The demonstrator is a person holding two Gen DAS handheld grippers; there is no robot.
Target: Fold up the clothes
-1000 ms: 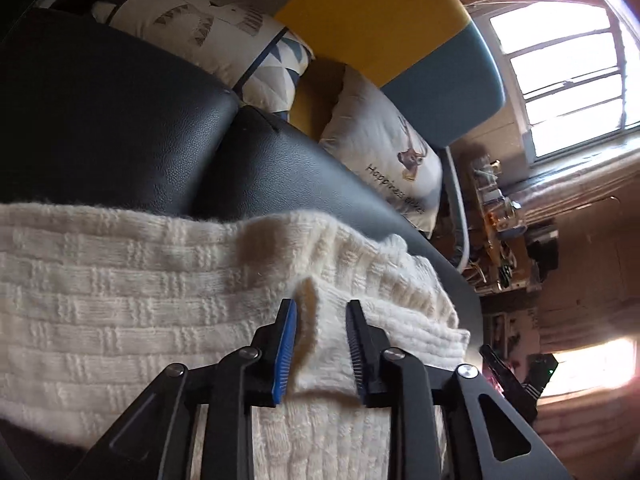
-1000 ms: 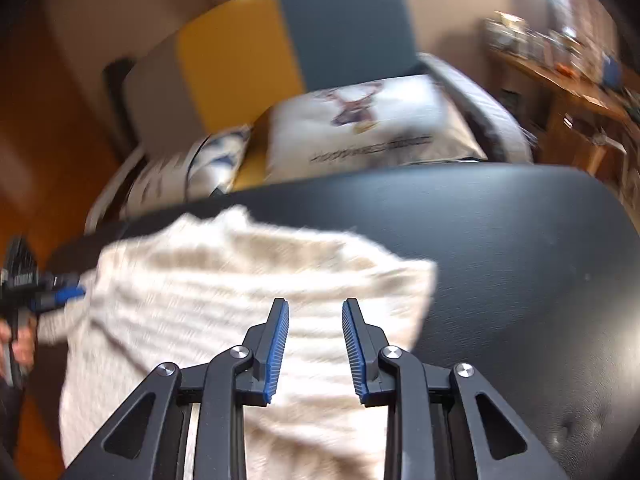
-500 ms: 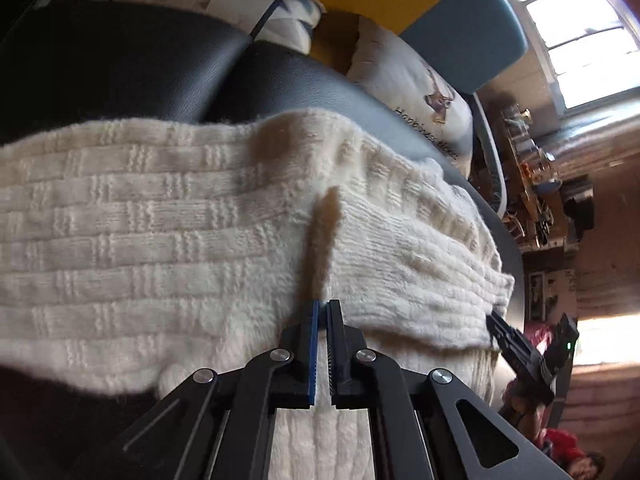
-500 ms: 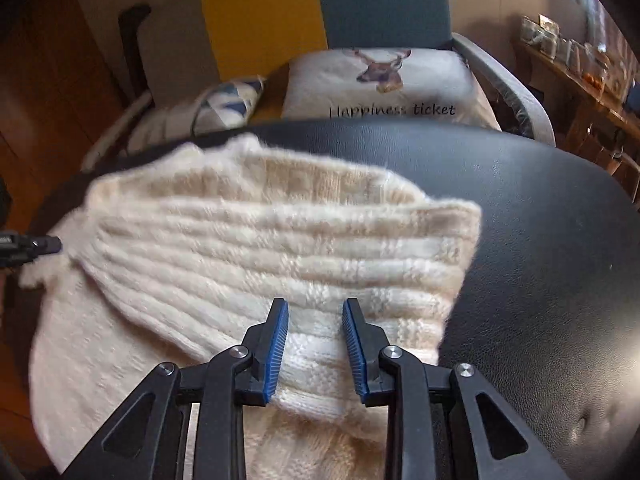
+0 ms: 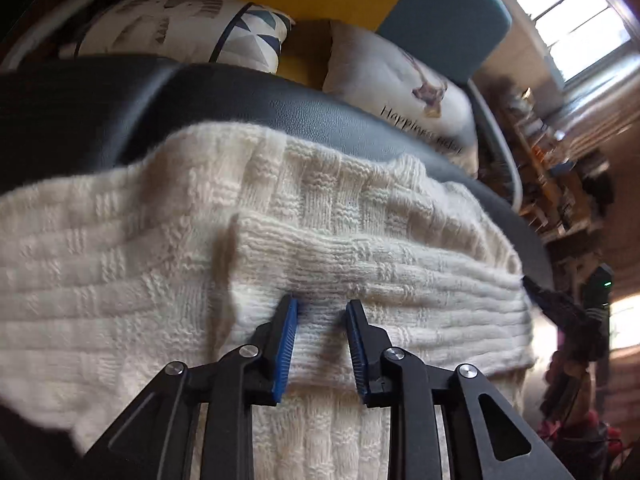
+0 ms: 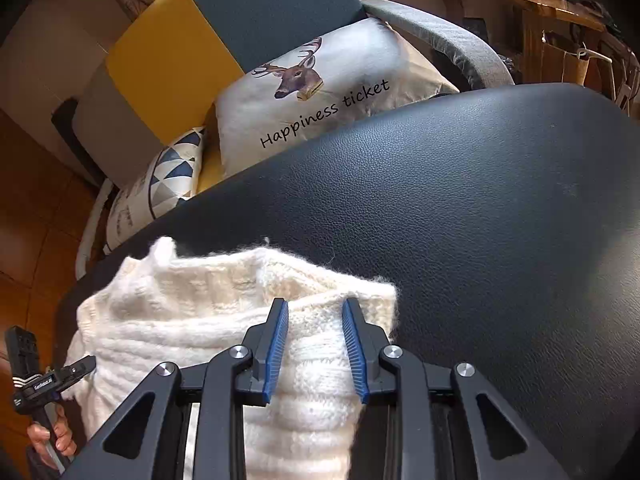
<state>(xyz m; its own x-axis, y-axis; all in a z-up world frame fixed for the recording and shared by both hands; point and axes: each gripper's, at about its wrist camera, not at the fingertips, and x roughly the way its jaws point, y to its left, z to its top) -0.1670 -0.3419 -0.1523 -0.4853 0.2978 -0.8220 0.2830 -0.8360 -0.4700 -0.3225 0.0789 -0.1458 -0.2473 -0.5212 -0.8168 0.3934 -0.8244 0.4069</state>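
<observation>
Ok, left wrist view: left tool (image 5: 321,303) is angled down over the cream knit sweater (image 5: 160,260). Its jaws have just been opening and now stand parted. The folded-over top layer of knit lies between the blue pads (image 5: 285,344), which look released rather than pinching. The sweater spreads to both sides of the tool on the black padded surface (image 5: 100,112), with the bare surface beyond the fingertips. A deer-print cushion (image 5: 400,80) sits further ahead on a yellow and teal chair (image 5: 440,12). Right wrist view: right tool (image 6: 315,304) is clenched on a thick bunch of the sweater at its right corner, knit squeezed between the pads and draping below. Bare black surface lies ahead and to the right of it. Far to its left, a hand (image 6: 52,438) holds the left tool at the sweater's opposite edge.
</observation>
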